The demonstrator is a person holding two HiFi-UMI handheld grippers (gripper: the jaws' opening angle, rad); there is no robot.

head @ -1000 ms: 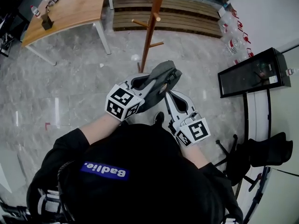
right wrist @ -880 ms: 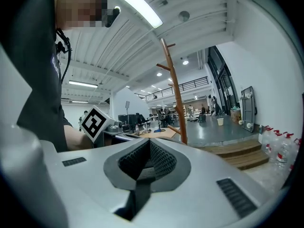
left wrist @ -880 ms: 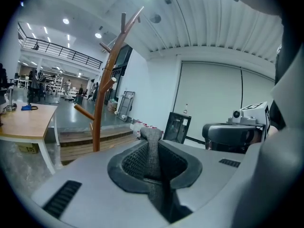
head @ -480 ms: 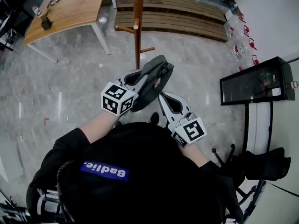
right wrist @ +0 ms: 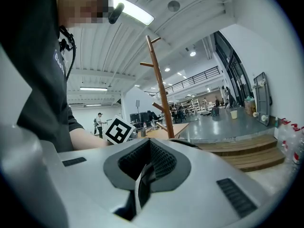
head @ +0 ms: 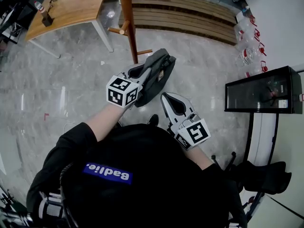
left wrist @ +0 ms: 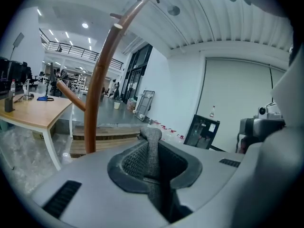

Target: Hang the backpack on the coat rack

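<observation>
I have the left gripper point(head: 142, 75) clamped on the backpack's grey top strap point(left wrist: 153, 148). Its jaws are partly closed, with the webbing pinched between the pads. The backpack point(head: 156, 80) hangs from that one loop, just my side of the coat rack point(head: 127, 23). I hold it by the loop because, as I judge it, that is the part that must go over a peg point(head: 117, 31). In the left gripper view the rack's pole rises just left of the strap, near it but not touching.

The right gripper point(head: 166, 99) sits right of the rack and nearer me, just beside the bag's lower edge. Its jaws are all but together on a thin strip point(right wrist: 138, 184), dark with a pale edge. I take it for another strap of the bag, held to steady the load, though I can't be sure.

The floor point(head: 47, 80) around the rack's foot is pale, polished, marble-look tile. Left of the rack stands a wooden table point(head: 71, 11) with white legs and a few small items on it. Behind the rack runs a low slatted wooden platform point(head: 190, 15). Well to its right, bottles point(head: 247, 53) line a white wall, and a black glass-fronted cabinet point(head: 261, 87) stands nearer me. The gripper views show a large, bright hall with a ribbed ceiling.
</observation>
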